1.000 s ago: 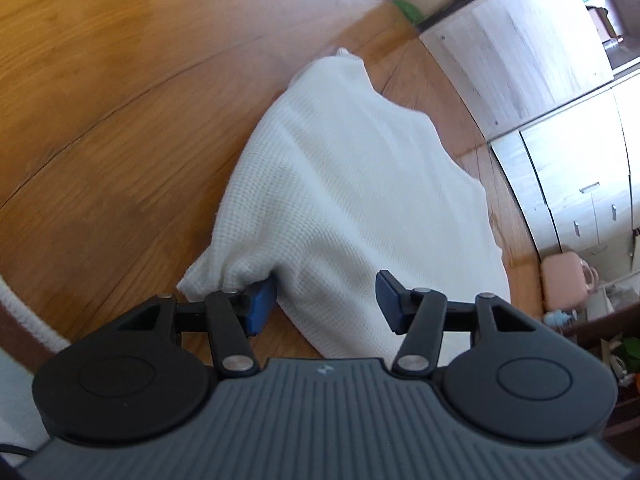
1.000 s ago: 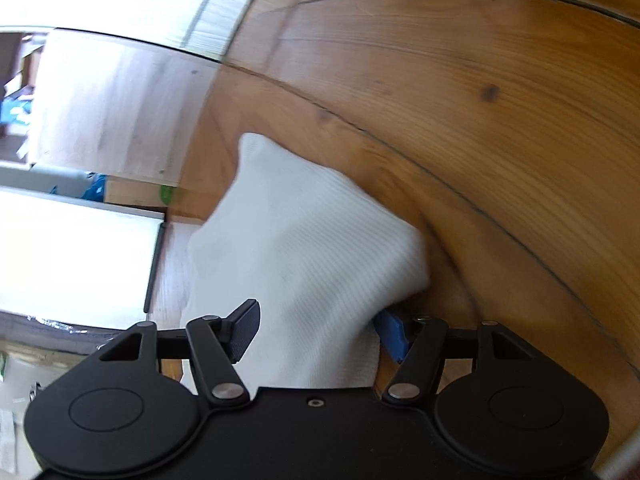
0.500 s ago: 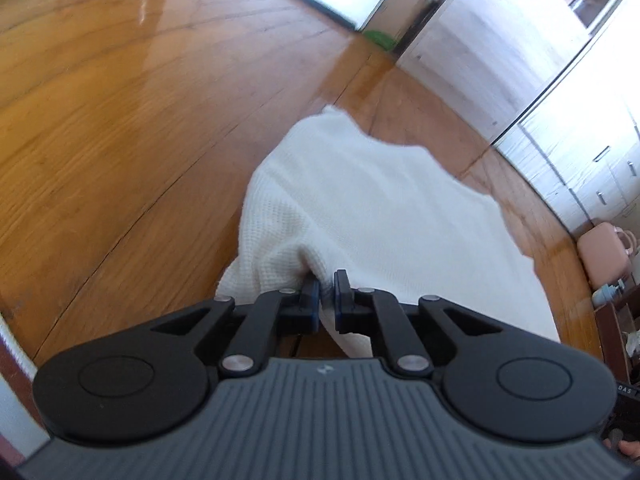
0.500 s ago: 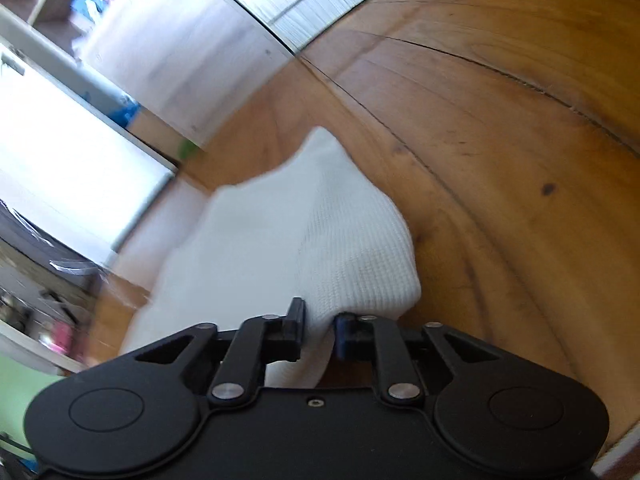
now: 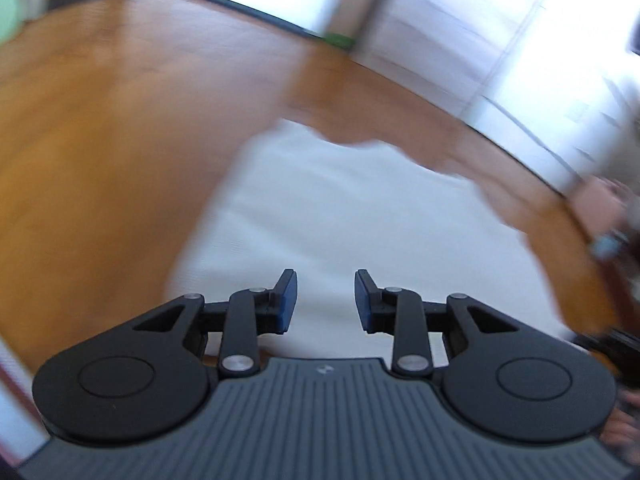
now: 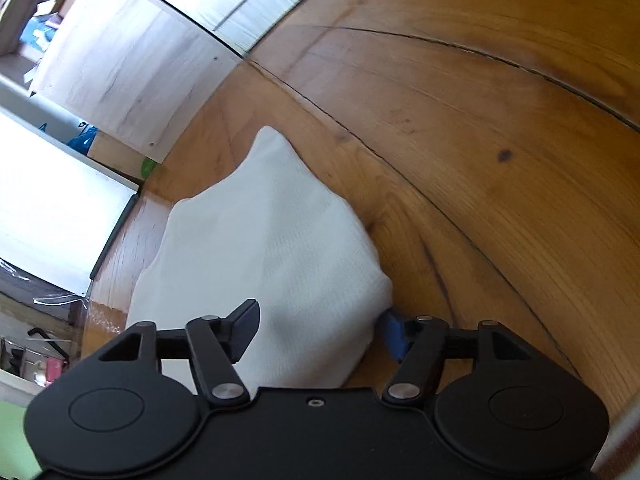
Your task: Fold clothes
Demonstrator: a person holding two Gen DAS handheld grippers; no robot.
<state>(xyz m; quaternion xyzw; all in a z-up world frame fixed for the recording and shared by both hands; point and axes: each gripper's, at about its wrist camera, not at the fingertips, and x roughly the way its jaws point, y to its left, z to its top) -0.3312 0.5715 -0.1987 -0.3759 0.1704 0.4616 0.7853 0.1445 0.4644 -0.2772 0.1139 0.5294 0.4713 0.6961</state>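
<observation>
A white waffle-knit garment [image 5: 340,208] lies folded on the wooden table [image 5: 100,140]. In the blurred left wrist view my left gripper [image 5: 326,300] hovers above the garment's near edge. Its jaws are opening, the blue pads stand apart, and nothing is pinched between them. In the right wrist view the same garment [image 6: 260,240] lies bunched, with its near corner between the fingers of my right gripper [image 6: 316,328]. Those jaws are opening wide. The blue right pad [image 6: 394,336] sits at the cloth's edge without clamping it.
The wooden table [image 6: 500,160] stretches to the right of the garment. Beyond its far edge stand a pale wooden cabinet [image 6: 120,60] and white cupboards [image 5: 460,40]. A blurred pinkish object [image 5: 592,200] sits past the table's right edge.
Half a second ago both grippers were shut on the garment's near edge. Both have let go and opened. The left one has risen and rolled, and its view is now blurred.
</observation>
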